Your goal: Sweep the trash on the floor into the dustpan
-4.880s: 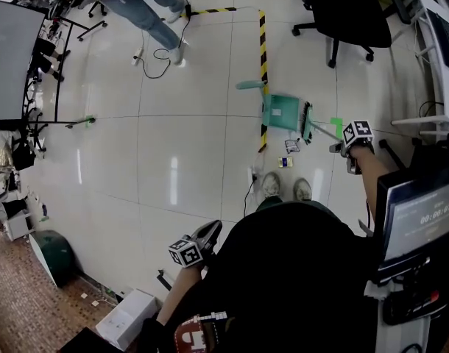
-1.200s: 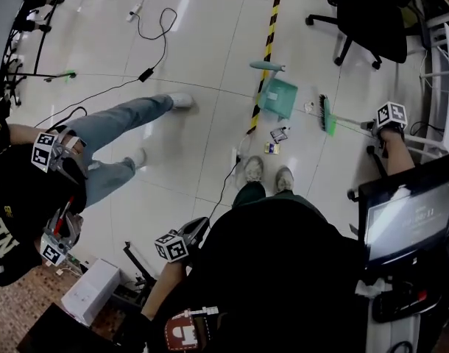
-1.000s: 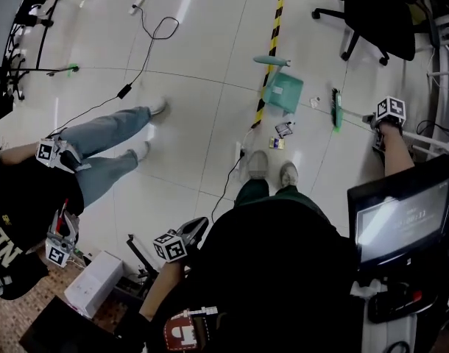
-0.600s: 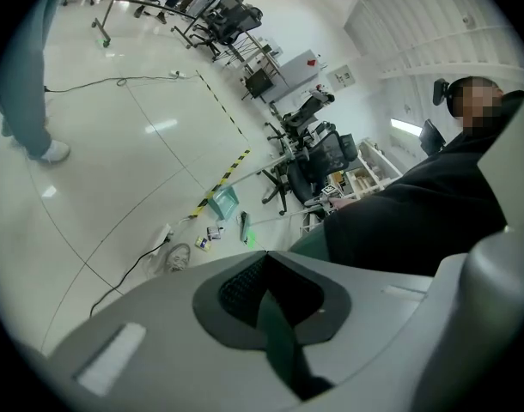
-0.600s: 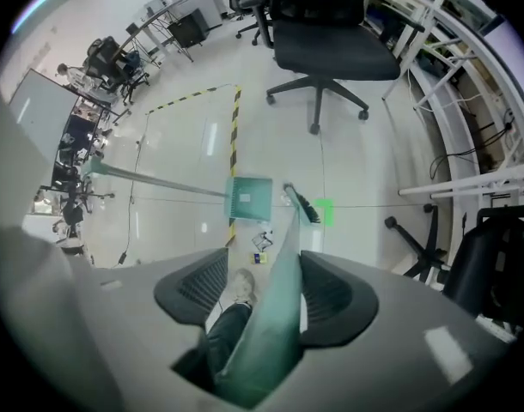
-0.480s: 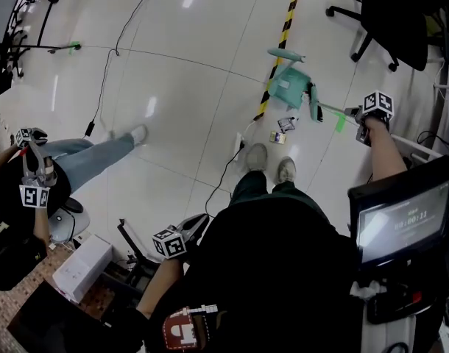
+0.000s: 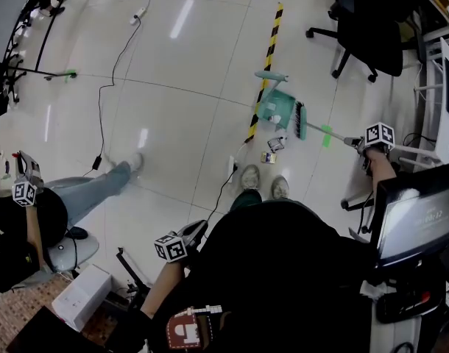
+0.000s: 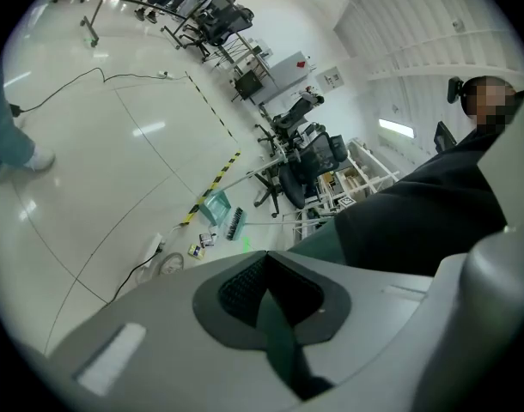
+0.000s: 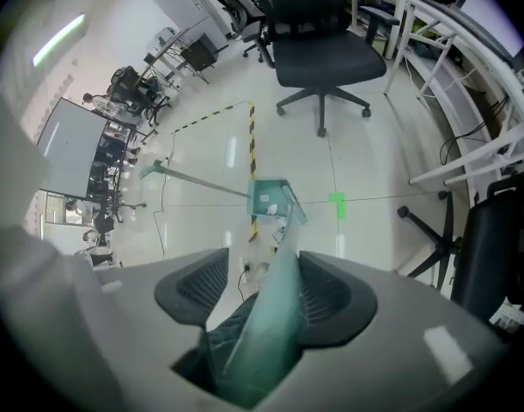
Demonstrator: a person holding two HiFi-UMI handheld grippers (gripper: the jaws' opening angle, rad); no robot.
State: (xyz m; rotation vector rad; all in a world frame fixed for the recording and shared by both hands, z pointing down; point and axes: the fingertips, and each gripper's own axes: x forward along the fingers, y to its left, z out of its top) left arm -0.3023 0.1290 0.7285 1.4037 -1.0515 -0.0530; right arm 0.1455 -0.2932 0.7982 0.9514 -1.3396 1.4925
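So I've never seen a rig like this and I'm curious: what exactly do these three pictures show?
There is no robot here. A person holds a two-jaw gripper in each hand. The wide picture comes from a camera on their head, looking steeply down. The other two come from cameras riding on the grippers, looking along the jaws. The right gripper is shut on the handle of a green broom, whose bristles sit beside a green dustpan. Bits of trash lie on the floor just ahead of the person's shoes. The left gripper is shut with nothing in it, held low at their side.
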